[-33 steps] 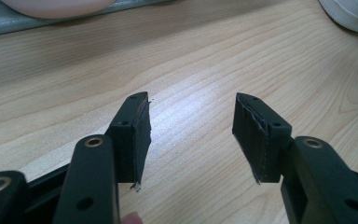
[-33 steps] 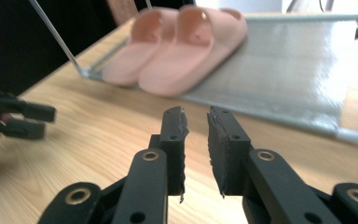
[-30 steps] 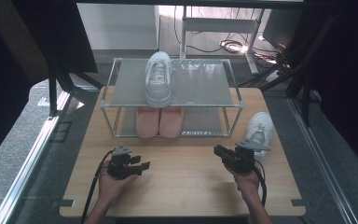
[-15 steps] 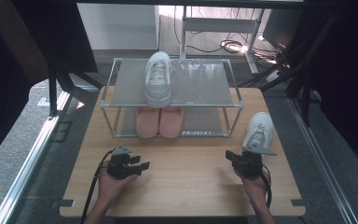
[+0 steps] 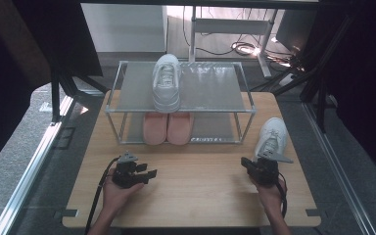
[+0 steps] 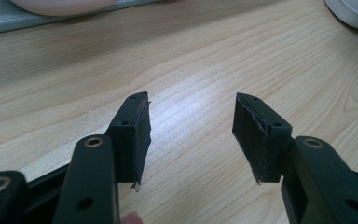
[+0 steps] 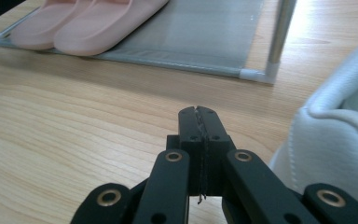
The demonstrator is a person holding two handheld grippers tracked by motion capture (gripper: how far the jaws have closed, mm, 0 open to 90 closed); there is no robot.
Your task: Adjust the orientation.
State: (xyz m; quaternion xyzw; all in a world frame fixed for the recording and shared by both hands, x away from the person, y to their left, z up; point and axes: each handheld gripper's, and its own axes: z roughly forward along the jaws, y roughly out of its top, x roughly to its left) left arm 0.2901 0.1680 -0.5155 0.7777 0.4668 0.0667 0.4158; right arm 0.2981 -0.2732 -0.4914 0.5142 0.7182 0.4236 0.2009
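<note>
My right gripper [image 7: 199, 112], jaws pressed together on nothing, sits beside the white lace-up sneaker [image 5: 271, 137] near the tabletop's right edge; nudging the heel could shove it off. My left gripper [image 5: 136, 172] gapes wide.

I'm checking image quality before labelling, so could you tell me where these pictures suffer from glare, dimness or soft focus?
High view: dim, dark at both sides, with bright glare on the floor behind the shoe rack. Left gripper view: a pale sheen on the table between the jaws. Right gripper view: the white sneaker close at the right edge is soft, and the pink slippers are slightly blurred.
</note>
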